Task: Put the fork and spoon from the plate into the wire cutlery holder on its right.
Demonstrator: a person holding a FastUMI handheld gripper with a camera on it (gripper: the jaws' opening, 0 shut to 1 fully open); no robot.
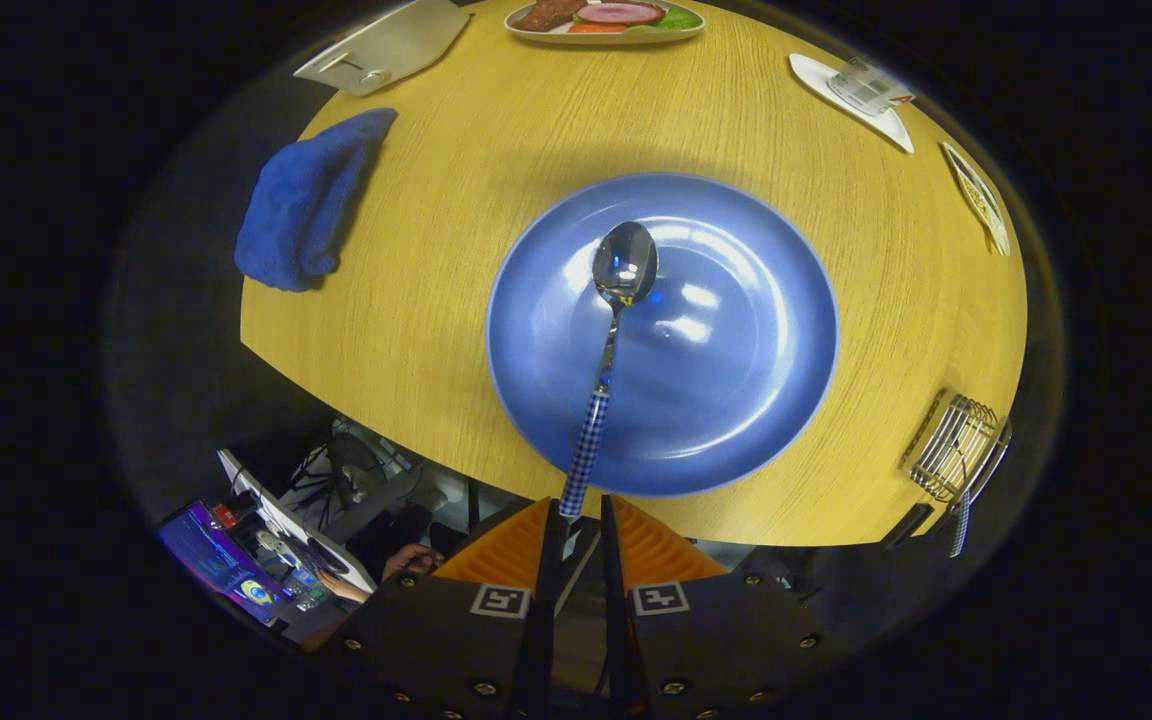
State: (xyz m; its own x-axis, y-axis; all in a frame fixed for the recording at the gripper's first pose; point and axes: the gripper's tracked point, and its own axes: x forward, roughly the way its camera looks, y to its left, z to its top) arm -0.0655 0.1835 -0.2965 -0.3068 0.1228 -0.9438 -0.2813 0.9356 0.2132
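Gripper (576, 520) fingers are close together and squeeze the checked blue-and-white handle of the shiny metal spoon (608, 330), so the spoon is held tight by its end. From the fingers the spoon points to 12 o'clock, and its bowl hangs over the middle of the big round blue plate (776, 400). It looks lifted a bit off the plate, but that is hard to tell for sure. The plate sits on a round yellow wooden table (436, 250). No other cutlery lies on the plate. The small silver wire cutlery holder (956, 445) stands at about 3 o'clock from the plate, close to the table's edge. A checked handle like the spoon's sticks out of its near side, so the fork (959, 525) seems to be put away already. That would mean the job is on its second part: moving the spoon. Next, the gripper likely needs to carry the spoon over to 3 o'clock, get it above the open top of the holder, tip it so one end points down, and only then let go. The holder is small and near the edge, so a bump could push it off. A crumpled blue cloth (306, 200) lies at 10 o'clock from the plate, and a white dish with food (604, 22) sits at 12 o'clock, far across the table.
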